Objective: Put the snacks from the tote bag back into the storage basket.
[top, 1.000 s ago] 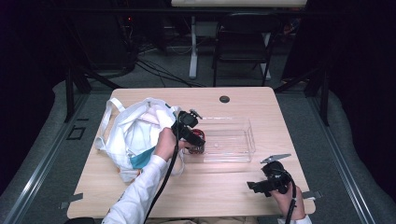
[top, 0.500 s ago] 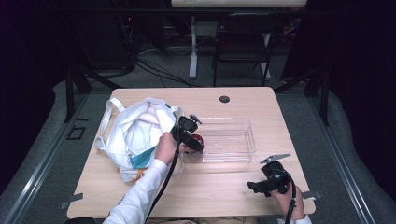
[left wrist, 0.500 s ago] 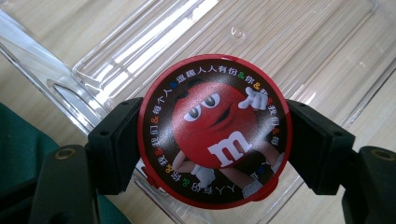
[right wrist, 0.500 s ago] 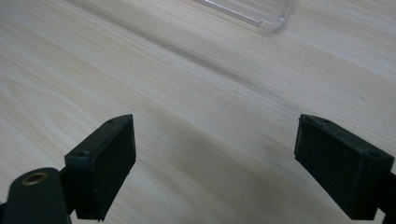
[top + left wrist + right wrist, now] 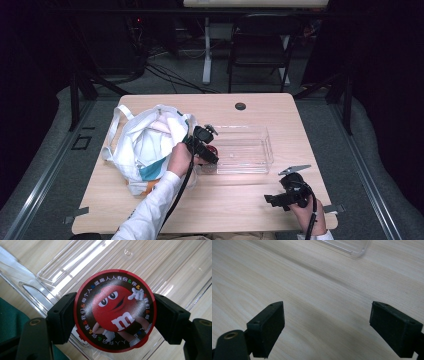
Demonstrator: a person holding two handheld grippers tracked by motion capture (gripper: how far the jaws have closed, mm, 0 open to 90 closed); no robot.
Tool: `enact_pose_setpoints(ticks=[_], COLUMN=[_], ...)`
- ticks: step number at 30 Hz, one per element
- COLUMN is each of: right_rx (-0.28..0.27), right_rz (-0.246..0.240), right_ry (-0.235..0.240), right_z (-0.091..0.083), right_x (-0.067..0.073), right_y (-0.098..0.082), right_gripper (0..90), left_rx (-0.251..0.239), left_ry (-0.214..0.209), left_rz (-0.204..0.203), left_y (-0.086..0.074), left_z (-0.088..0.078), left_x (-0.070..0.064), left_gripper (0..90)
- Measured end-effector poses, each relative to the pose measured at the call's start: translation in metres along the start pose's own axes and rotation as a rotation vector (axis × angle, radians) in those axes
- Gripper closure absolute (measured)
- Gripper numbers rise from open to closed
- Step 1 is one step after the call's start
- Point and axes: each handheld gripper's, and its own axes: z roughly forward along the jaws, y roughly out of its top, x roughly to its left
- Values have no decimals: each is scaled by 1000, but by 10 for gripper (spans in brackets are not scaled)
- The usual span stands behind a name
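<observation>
A round red candy tin (image 5: 115, 310) with a red cartoon figure on its lid sits between the black jaws of my left gripper (image 5: 113, 315), which is shut on it. In the high view the left gripper (image 5: 210, 150) holds the candy tin (image 5: 214, 149) over the left end of a clear plastic tray (image 5: 260, 135). My right gripper (image 5: 270, 200) rests near the table's front right edge. In the right gripper view its jaws stand wide apart, and the right gripper (image 5: 334, 325) is open over bare wood with nothing between them.
A white cloth tote bag (image 5: 145, 145) with teal and orange contents lies at the table's left. A corner of the clear tray (image 5: 352, 247) shows at the top of the right gripper view. A black grommet (image 5: 240, 106) sits near the far edge.
The left gripper with the tin has shifted slightly toward the tray's left end. The right gripper has kept still.
</observation>
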Motion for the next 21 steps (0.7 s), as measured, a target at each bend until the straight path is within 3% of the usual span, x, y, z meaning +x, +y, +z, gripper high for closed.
enact_pose_setpoints(ticks=[9,12,21], right_rx=[0,-5,-8], right_rz=[1,5,6], right_ry=[0,0,2], right_z=[0,0,0], right_x=[0,0,0], right_y=[0,0,0], right_gripper=[123,123,123], left_rx=[-18,-68,-142], left_ry=[0,-2,4], left_rz=[-5,-6,2], left_y=[1,4,9], left_z=[-4,-15,-46], left_x=[1,2,3], left_gripper=[255,244,166])
